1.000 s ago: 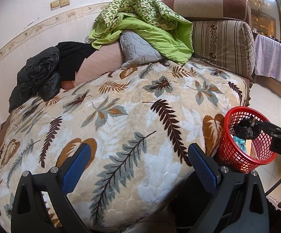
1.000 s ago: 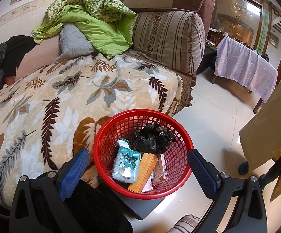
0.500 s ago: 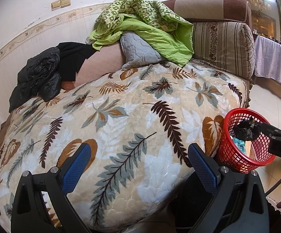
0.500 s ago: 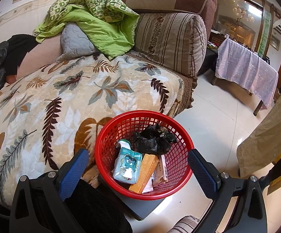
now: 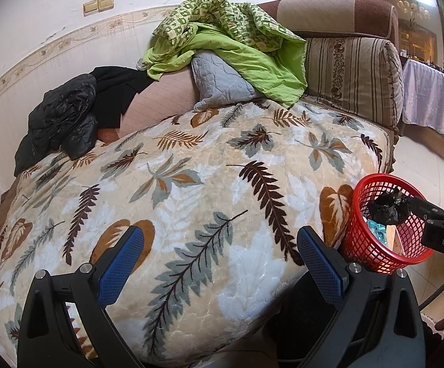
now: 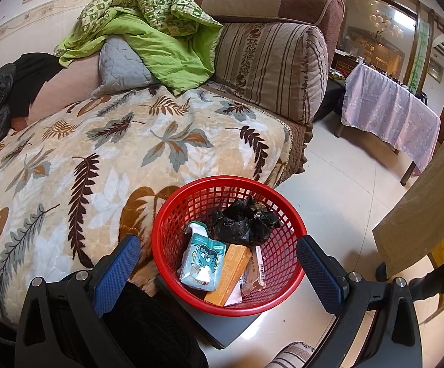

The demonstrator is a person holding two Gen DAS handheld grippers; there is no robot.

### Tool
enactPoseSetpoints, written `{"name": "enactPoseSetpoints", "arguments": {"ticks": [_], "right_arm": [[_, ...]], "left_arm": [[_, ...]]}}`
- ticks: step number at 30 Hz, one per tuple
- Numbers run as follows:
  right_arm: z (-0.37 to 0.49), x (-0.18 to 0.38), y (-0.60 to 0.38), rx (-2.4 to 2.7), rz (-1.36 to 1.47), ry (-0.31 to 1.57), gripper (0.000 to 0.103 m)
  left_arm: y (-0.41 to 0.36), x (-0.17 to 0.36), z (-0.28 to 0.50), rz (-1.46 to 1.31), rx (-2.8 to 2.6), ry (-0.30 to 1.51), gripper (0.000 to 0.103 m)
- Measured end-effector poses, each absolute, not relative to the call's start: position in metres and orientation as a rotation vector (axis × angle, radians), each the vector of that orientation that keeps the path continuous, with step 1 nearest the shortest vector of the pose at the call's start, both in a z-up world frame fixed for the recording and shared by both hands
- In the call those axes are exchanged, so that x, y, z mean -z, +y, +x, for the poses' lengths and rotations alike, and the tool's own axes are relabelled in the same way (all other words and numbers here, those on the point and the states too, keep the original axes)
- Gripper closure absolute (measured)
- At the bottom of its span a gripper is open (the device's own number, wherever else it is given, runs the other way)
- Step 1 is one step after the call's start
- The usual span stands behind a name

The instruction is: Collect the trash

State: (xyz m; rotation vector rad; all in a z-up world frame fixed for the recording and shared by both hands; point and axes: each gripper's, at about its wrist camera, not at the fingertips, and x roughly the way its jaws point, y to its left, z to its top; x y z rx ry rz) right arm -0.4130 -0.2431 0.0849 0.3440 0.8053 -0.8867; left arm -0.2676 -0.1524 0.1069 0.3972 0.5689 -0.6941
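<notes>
Left wrist view: the left hand-held gripper (image 5: 220,265) hangs over the leaf-patterned blanket (image 5: 191,190) on the sofa, its blue-padded fingers wide apart with nothing between them. No loose trash shows on the blanket from here. The red basket (image 5: 375,245) stands at the sofa's front right corner, with a black crumpled bag (image 5: 387,207) inside it. Part of the other tool reaches in at the right edge.

Right wrist view: the right hand-held gripper (image 6: 218,268) is poised above the red basket (image 6: 172,214), fingers spread wide and empty. The basket sits on a dark grey stand (image 6: 222,326), just beside the blanket's edge. Inside lie the black bag (image 6: 245,222), a teal cartoon pouch (image 6: 202,260), an orange box (image 6: 228,274) and a barcoded wrapper (image 6: 257,271).

The collecting looks close to finished. To do this step well, I would keep both tools open and clear of the rim so the light basket is not tipped, then scan the blanket, the green quilt (image 6: 160,40) and the floor (image 6: 344,190) for leftover pieces.
</notes>
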Motion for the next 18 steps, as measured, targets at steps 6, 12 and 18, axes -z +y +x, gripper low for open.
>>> {"name": "enactPoseSetpoints", "arguments": {"ticks": [6,12,18], "right_arm": [[-0.413,-0.085,-0.242,0.885,0.341,0.804,0.000],[-0.402,-0.087,-0.236,0.841,0.308,0.809,0.000],[-0.345,-0.093,-0.225,0.661,0.246,0.798,0.000]], "left_arm": [[-0.152,-0.106,-0.268,0.393,0.697,0.573,0.004],[-0.149,-0.107,-0.260,0.359,0.703,0.620,0.004],[-0.114,-0.111,-0.211,0.214,0.585,0.675,0.004]]}}
